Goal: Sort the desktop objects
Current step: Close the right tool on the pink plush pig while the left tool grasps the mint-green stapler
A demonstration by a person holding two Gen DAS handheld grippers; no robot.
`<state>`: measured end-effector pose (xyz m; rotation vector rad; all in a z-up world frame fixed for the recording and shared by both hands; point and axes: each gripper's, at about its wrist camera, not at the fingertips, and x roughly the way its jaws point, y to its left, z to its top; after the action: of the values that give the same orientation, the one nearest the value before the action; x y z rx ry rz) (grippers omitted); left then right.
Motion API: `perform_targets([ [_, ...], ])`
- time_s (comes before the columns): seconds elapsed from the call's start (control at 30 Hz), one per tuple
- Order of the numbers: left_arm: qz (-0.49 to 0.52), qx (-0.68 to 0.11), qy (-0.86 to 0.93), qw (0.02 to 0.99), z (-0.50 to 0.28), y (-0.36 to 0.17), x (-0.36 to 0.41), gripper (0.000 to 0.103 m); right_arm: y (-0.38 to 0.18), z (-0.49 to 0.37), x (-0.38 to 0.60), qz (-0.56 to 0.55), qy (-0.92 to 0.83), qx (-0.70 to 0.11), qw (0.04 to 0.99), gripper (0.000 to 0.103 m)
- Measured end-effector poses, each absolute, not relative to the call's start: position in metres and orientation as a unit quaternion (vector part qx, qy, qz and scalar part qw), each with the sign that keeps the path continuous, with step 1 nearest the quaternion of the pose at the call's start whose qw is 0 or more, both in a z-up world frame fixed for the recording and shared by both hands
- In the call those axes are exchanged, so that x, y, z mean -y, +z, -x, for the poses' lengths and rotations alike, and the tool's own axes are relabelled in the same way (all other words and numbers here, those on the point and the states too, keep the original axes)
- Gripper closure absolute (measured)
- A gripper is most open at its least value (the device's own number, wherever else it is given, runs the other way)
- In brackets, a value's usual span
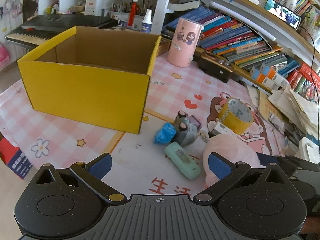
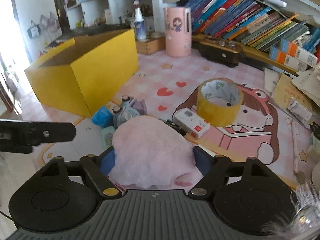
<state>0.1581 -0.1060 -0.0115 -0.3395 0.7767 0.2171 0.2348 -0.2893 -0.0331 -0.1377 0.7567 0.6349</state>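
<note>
My right gripper (image 2: 155,160) is shut on a fluffy pink plush toy (image 2: 152,140), whose fur fills the gap between both blue pads. My left gripper (image 1: 160,167) hangs open over the pink checked mat with nothing between its fingers; its right finger (image 1: 219,167) stands just beside that plush (image 1: 230,150). Beyond it lie a mint green case (image 1: 182,160), a crumpled blue bag (image 1: 165,133), a grey wrapped bottle pack (image 1: 185,130), a small white box (image 2: 192,124) and a yellow tape roll (image 1: 236,116). An open, empty-looking yellow cardboard box (image 1: 86,92) stands at the left.
A pink cylindrical container (image 1: 184,42) and a dark hole punch (image 1: 216,68) stand behind the objects. Leaning books (image 1: 240,38) fill the shelf at the back right, and loose papers (image 1: 296,108) pile up at the right edge. A keyboard (image 1: 40,30) sits behind the box.
</note>
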Motion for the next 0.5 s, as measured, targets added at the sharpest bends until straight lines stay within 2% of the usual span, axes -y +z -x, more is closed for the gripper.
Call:
perform_targets([
  [0.1, 0.163, -0.382, 0.096, 0.905, -0.164, -0.014, 0.11, 0.0, -0.018, -0.23, 0.315, 0.028, 0.28, -0.337, 0.899, 0.027],
  [0.3, 0.173, -0.401, 0.072, 0.897, -0.184, -0.03, 0.12, 0.001, -0.01, -0.227, 0.345, 0.006, 0.232, -0.334, 0.913, 0.026],
  [0.4, 0.159, -0.413, 0.064, 0.895, -0.199, -0.042, 0.129, 0.014, -0.011, -0.225, 0.36, -0.003, 0.208, -0.344, 0.916, 0.026],
  [0.5, 0.138, -0.42, 0.063, 0.895, -0.212, -0.051, 0.137, 0.035, -0.011, -0.221, 0.369, -0.004, 0.194, -0.342, 0.919, 0.026],
])
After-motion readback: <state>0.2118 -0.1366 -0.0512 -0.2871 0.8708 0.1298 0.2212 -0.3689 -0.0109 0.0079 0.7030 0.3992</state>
